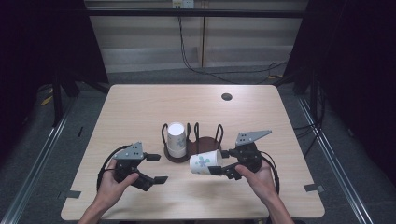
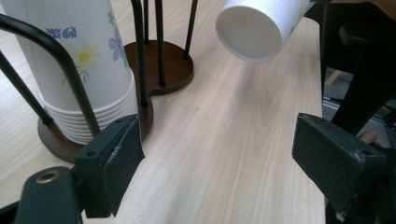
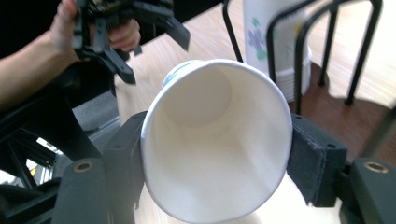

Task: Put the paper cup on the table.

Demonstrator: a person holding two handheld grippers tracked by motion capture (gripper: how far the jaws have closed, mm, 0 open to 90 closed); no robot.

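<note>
We hold the right gripper (image 1: 218, 162) just in front of the cup rack (image 1: 192, 153), its jaws closed on a single paper cup (image 1: 205, 163). The cup lies on its side above the table (image 1: 140, 107), base pointing toward the left hand and rim toward the gripper body. In the right gripper view, the two black pads press the cup wall near the rim on opposite sides, and we look straight into the white cup interior (image 3: 215, 140). The rim appears slightly flattened into an oval between the pads.

We hold the left gripper (image 1: 157, 168) to the left of the rack, near the table's front edge. Its jaws stand wide apart with nothing between them. In the left gripper view, the gap between the two pads shows bare wood, and the left pad (image 2: 122, 154) sits just beside the rack's dark wooden base (image 2: 163, 70); we cannot tell whether they touch.

A stack of inverted flower-printed cups (image 1: 176, 139) stands upright in the rack's left bay, enclosed by black wire loops. The held cup's base (image 2: 250, 30) hangs above the table, apart from the stack.
</note>
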